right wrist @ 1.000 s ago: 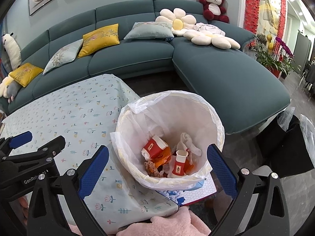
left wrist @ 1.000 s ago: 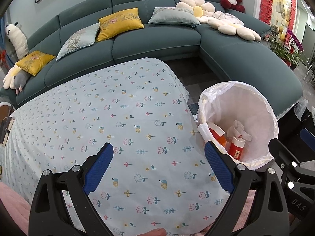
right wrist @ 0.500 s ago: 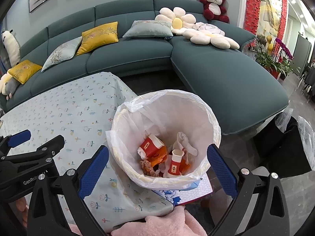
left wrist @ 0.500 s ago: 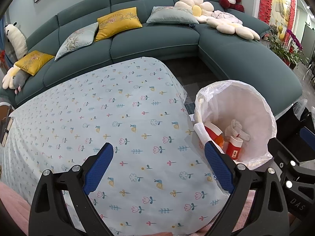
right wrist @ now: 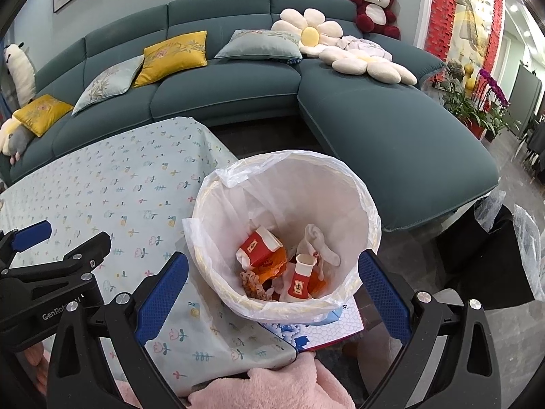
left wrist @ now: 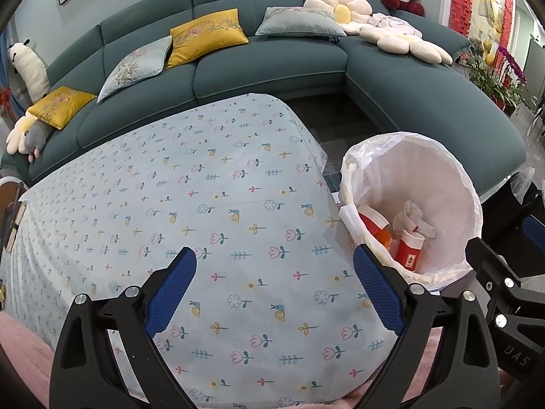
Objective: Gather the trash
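Both views have drifted slightly since the earlier frames: in the right wrist view the trash bin (right wrist: 286,238) now sits a little lower and closer to centre, and in the left wrist view the table reaches further down the frame

Left gripper (left wrist: 274,288) hovers over the table (left wrist: 190,204), which is covered in a pale blue cloth with small flowers and snails; its blue-padded jaws stand wide apart with nothing between them. Right gripper (right wrist: 272,294) is likewise spread wide and empty, its jaws framing the lower part of the bin in the lower centre of its view.

That bin, lined with a white plastic bag, stands just beside the table's right corner, at the right of the left wrist view. Inside lie red and white cartons (right wrist: 301,277), orange wrappers (right wrist: 270,264) and a crumpled white tissue (right wrist: 318,240). It appears to rest on a blue and white patterned mat (right wrist: 323,323).

Teal sectional sofa (left wrist: 265,64) fills the upper part of both views, with yellow cushions (left wrist: 206,35), flower-shaped pillows (left wrist: 340,5) and a red plush bear (right wrist: 374,3) at the upper right. Pink fleece sleeve (right wrist: 272,388) shows at the bottom edge
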`<act>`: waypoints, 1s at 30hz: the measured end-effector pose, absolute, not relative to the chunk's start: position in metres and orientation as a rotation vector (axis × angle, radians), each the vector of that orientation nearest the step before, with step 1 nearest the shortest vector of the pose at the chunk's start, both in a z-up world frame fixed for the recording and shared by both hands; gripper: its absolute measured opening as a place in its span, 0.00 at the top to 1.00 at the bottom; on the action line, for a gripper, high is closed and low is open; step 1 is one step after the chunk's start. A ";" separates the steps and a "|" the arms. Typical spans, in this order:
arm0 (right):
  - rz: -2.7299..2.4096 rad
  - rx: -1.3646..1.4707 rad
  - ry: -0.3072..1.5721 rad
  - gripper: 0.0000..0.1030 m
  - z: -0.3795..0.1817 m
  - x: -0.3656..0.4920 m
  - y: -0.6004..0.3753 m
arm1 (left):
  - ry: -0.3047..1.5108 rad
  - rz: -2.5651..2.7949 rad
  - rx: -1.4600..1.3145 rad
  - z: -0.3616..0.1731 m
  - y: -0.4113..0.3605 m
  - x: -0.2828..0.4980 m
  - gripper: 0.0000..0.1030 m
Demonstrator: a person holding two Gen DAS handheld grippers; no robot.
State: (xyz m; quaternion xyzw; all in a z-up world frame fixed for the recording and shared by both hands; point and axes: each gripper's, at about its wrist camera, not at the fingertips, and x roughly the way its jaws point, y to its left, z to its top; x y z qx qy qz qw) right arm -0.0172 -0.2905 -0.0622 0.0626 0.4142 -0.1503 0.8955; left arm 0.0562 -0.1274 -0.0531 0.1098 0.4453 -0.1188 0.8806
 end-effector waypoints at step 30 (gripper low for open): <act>-0.319 0.135 0.859 0.07 -0.064 -0.020 -0.293 | 0.941 -0.306 0.248 -0.057 -0.134 0.052 0.14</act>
